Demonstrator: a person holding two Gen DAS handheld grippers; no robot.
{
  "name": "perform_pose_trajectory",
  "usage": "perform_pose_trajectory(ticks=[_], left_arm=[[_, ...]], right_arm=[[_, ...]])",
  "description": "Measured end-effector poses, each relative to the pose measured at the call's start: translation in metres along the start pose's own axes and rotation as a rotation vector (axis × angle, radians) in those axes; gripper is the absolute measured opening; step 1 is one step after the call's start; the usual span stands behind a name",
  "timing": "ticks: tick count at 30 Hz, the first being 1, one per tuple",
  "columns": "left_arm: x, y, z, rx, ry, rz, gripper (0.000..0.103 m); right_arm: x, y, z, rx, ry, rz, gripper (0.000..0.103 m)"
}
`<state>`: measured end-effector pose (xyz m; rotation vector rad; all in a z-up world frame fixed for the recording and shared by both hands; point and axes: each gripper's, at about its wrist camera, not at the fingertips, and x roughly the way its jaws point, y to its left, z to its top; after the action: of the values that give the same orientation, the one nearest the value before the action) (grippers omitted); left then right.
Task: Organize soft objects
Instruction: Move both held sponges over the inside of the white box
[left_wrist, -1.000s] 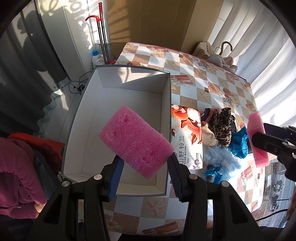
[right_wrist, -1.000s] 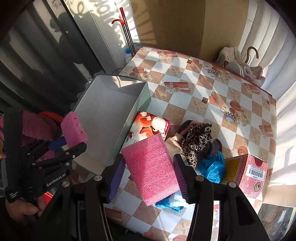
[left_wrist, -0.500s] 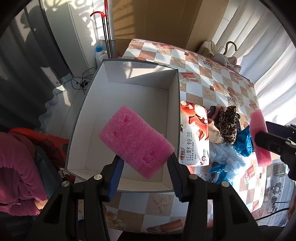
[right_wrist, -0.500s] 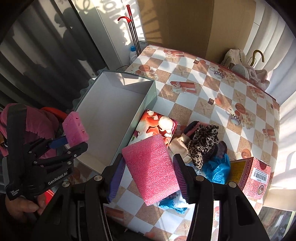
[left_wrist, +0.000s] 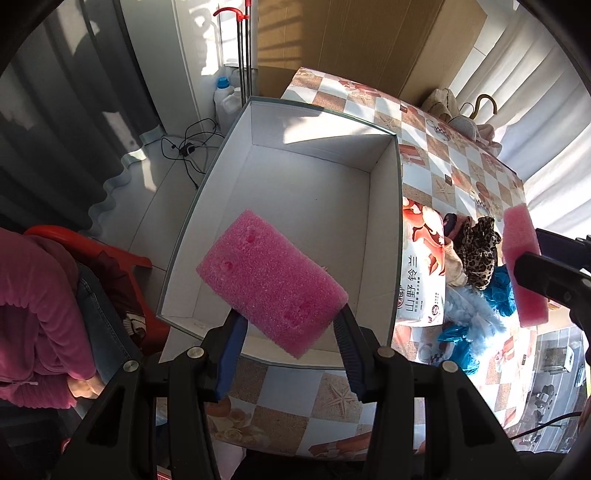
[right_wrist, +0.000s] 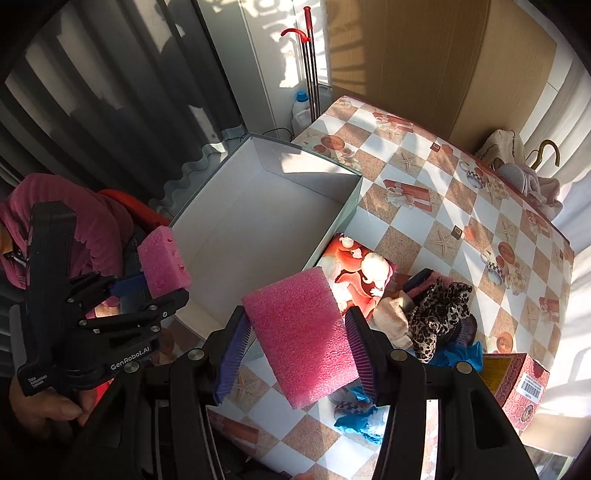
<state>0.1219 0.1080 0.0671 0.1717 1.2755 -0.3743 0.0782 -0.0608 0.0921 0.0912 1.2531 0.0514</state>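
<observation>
Foam blocks are sitting pinched in both grippers, the left gripper holding its pink sponge above the white box, while only the right gripper view is catching its sponge over the checkered table.

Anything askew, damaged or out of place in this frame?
Nothing damaged or spilled. The only untidy spot is the heap of soft items lying unsorted on the table beside the white box. Both pink sponges sit tilted in their grippers.

Looks like a home, a sunlit room: white curtains, table under patterned checked oilcloth, mop handles and detergent bottle in the corner, clothes heaped up.
</observation>
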Motion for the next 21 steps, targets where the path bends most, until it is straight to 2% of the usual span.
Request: perform_pose_trajectory(ticks=[12, 21], left_arm=[[0.008, 0.0, 0.005, 0.031, 0.024, 0.004, 0.052], [0.013, 0.004, 0.005, 0.054, 0.044, 0.005, 0.052]], right_arm=[[0.008, 0.023, 0.014, -0.03, -0.001, 0.044, 0.055], [0.013, 0.035, 0.017, -0.031, -0.001, 0.042, 0.055]])
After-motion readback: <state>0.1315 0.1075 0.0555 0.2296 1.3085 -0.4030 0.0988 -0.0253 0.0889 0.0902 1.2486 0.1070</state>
